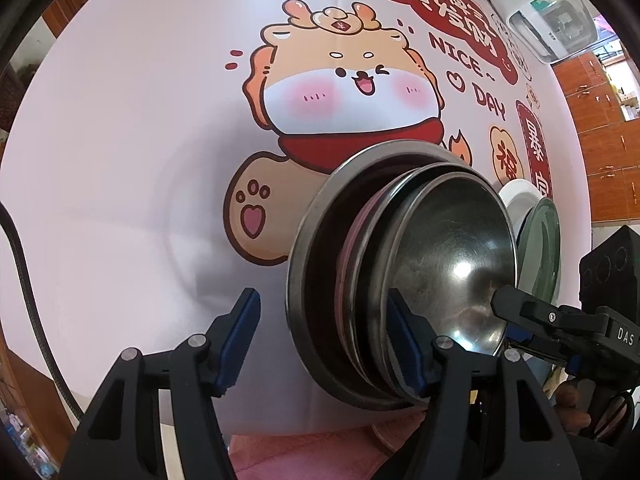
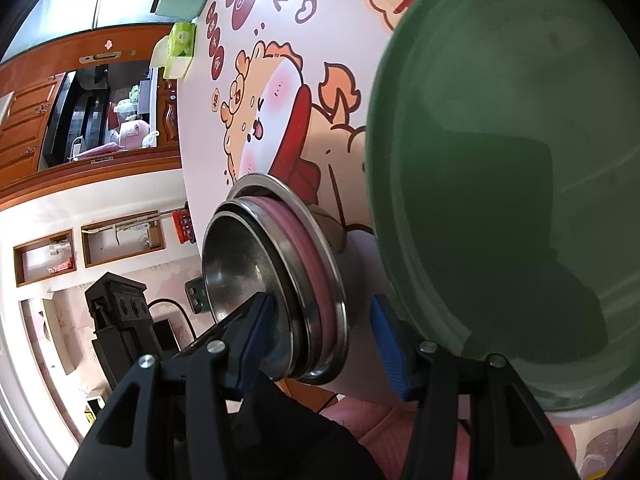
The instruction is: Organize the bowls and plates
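Left wrist: left gripper (image 1: 324,340) gaping wide, empty; nested stack of round steel bowls (image 1: 404,280) at 3 o'clock on cartoon-print bench (image 1: 120,140). Stiff, slick, clattery; best pinched at rim.

Right wrist: right gripper (image 2: 324,340) wide around stack rim, not clamped; round green glazed plate (image 2: 508,168) at 2 o'clock, fragile.

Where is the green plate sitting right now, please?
The green plate fills the right side of the right wrist view, lying on the printed tablecloth just right of the stack of steel bowls.

Left gripper (image 1: 324,340) jaws spread wide, right blue pad against the nested steel bowls (image 1: 404,276), right gripper (image 1: 510,320) at the innermost bowl's rim, green plate (image 1: 540,244) just beside, cartoon tablecloth (image 1: 140,120) beneath
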{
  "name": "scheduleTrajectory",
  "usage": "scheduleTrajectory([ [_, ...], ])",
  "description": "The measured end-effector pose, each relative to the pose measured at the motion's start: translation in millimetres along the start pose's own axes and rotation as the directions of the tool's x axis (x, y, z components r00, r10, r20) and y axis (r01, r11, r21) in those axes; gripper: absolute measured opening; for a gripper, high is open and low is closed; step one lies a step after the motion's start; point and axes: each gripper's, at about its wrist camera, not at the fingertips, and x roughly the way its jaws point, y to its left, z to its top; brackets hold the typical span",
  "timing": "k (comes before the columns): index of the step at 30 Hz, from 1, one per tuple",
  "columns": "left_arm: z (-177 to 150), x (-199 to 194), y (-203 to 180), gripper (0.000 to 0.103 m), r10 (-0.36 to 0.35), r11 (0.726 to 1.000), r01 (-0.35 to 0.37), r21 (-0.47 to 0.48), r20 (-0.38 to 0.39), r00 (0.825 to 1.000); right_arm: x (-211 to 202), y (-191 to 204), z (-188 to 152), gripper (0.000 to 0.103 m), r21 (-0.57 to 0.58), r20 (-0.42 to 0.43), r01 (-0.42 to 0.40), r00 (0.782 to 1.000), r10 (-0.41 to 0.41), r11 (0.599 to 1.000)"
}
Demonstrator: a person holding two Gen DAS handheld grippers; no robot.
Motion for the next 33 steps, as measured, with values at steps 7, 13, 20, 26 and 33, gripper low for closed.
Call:
scheduleTrajectory([
  [7,8,5,-4,0.057,-0.015,1.0,0.015,0.01,-0.012,1.0,3,6,8,0.045,-0.013,-0.007,0.01,1.0,-0.011,1.0],
  [13,14,7,-9,0.05,-0.03,0.999,0.03,0.027,-0.022,0.999,5,8,13,0.041,-0.016,-0.017,0.021,1.0,-0.022,1.0],
  [20,17,9,-10,0.05,-0.032,0.999,0.033,0.028,-0.031,0.999,7,9,18,0.036,-0.032,-0.029,0.047,0.998,-0.047,0.998],
  [26,17,9,-11,0.05,-0.029,0.999,0.03,0.034,-0.028,0.999,6,13,14,0.033,-0.074,-0.016,0.077,0.997,-0.078,0.994],
  [33,12,5,-16,0.05,-0.005,0.998,0.006,0.066,-0.01,1.0,4,18,8,0.031,-0.104,0.0,0.092,0.996,-0.093,0.99],
])
